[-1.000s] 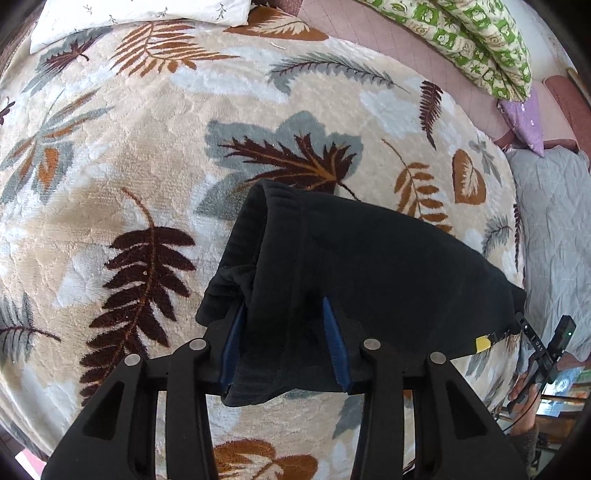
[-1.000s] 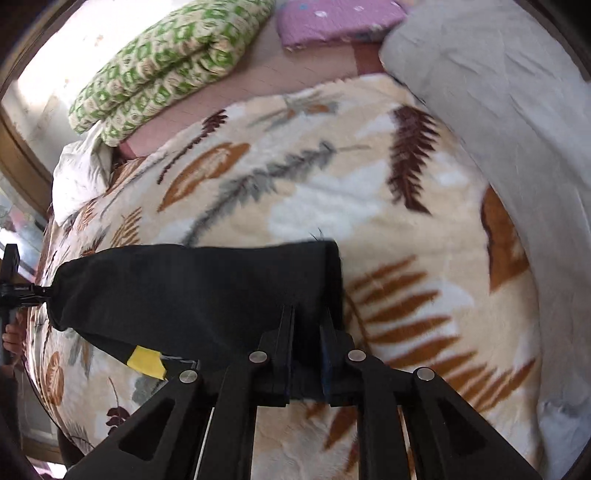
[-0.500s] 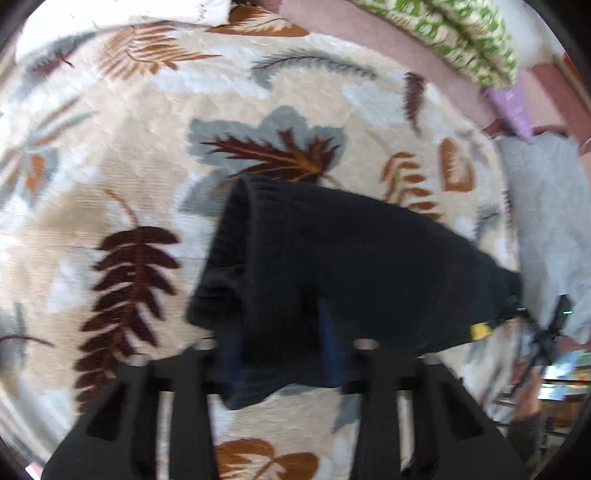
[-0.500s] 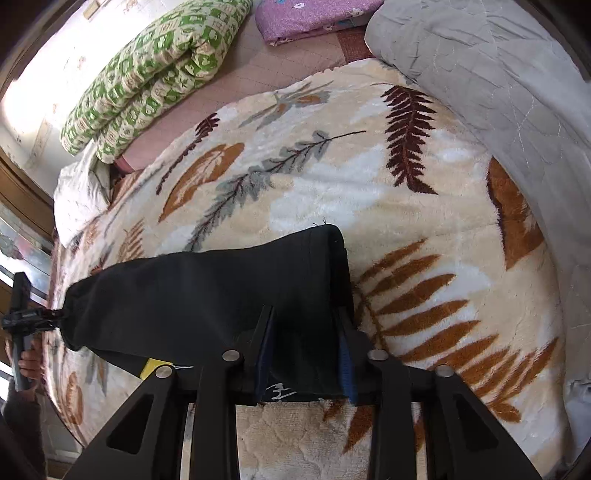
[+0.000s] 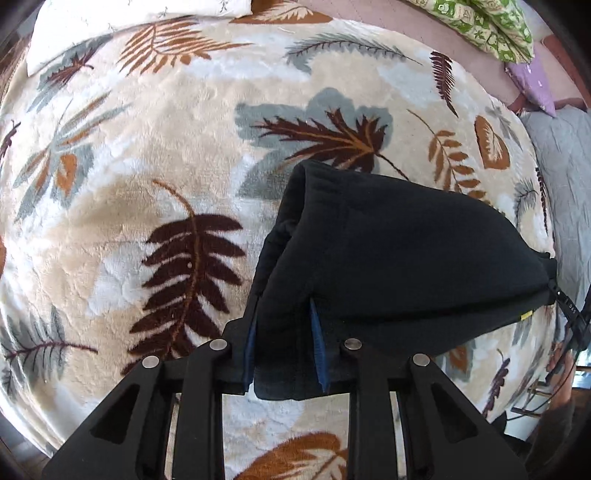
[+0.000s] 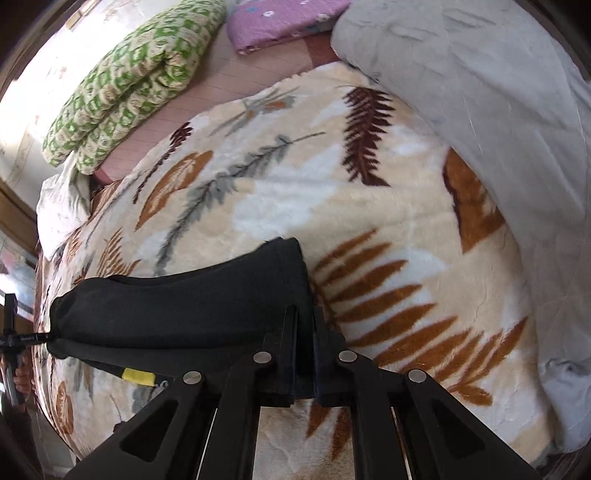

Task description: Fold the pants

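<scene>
The black pants [image 5: 399, 258] hang folded and stretched between both grippers, just above a leaf-print blanket [image 5: 147, 147]. My left gripper [image 5: 284, 325] points steeply down; its blue pads squeeze a thick bunched end of the cloth. In the right wrist view, the pants [image 6: 184, 310] run off to the left, with a yellow tag [image 6: 138, 376] on the lower edge. My right gripper [image 6: 306, 321] is shut tight on the near corner, and its fingers are almost together.
The blanket [image 6: 295, 192] covers a bed. A green patterned quilt [image 6: 133, 81] and a purple pillow [image 6: 280, 18] lie at the far side. A grey quilt [image 6: 498, 110] lies on the right. A white pillow [image 5: 129, 22] is at the top left.
The left jaws have narrowed on the bunched cloth since a second ago. The right jaws stood wider half a second ago and are now pinched tight. The pants stay stretched.
</scene>
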Action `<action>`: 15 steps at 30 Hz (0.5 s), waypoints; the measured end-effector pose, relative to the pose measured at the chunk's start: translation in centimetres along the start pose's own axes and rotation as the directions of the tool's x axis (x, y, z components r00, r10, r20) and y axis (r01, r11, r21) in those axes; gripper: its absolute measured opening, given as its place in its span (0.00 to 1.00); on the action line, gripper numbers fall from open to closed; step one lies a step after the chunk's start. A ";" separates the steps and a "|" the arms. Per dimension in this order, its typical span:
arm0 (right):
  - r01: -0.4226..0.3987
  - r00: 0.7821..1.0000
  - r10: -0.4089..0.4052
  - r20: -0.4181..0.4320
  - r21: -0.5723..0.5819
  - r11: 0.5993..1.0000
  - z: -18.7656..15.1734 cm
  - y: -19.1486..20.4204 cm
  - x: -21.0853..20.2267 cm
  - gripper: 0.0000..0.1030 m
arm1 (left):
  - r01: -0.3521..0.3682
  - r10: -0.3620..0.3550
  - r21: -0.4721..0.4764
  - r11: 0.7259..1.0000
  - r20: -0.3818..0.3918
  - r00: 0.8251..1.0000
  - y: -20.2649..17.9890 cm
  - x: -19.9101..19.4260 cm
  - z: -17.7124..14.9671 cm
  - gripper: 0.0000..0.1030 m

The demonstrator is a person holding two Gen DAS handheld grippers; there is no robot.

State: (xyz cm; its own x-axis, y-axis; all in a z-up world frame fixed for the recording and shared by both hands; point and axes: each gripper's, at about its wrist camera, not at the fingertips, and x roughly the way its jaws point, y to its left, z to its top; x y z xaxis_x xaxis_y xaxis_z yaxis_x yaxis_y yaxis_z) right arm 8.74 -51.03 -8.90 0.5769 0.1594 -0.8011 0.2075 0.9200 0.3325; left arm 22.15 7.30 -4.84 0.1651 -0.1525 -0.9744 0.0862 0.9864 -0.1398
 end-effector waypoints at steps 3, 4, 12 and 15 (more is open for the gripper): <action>0.022 1.000 -0.022 0.003 0.013 1.000 -0.4 -0.4 0.5 0.23 | -0.003 0.002 0.053 0.999 0.021 1.000 -0.9 -0.4 -0.3 0.27; 0.018 1.000 -0.018 0.004 0.024 1.000 -0.4 -0.5 0.4 0.25 | 0.022 -0.024 0.065 0.998 0.019 1.000 -0.9 -0.8 -0.4 0.27; -0.085 0.993 0.081 0.087 0.051 0.995 1.5 -0.7 -4.2 0.44 | 0.149 -0.150 0.025 0.989 0.084 0.985 1.0 -4.7 0.3 0.39; -0.095 0.994 0.094 0.065 0.013 0.995 2.8 0.6 -3.7 0.46 | 0.135 -0.134 -0.006 0.991 0.084 0.987 1.2 -4.6 1.7 0.42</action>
State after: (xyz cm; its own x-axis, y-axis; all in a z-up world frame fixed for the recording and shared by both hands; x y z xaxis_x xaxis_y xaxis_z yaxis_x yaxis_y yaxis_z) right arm 8.93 -52.07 -4.40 0.6437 0.2213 -0.7326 0.1624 0.8960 0.4133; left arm 23.21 9.07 -0.21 0.2340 -0.2880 -0.9286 0.1019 0.9571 -0.2712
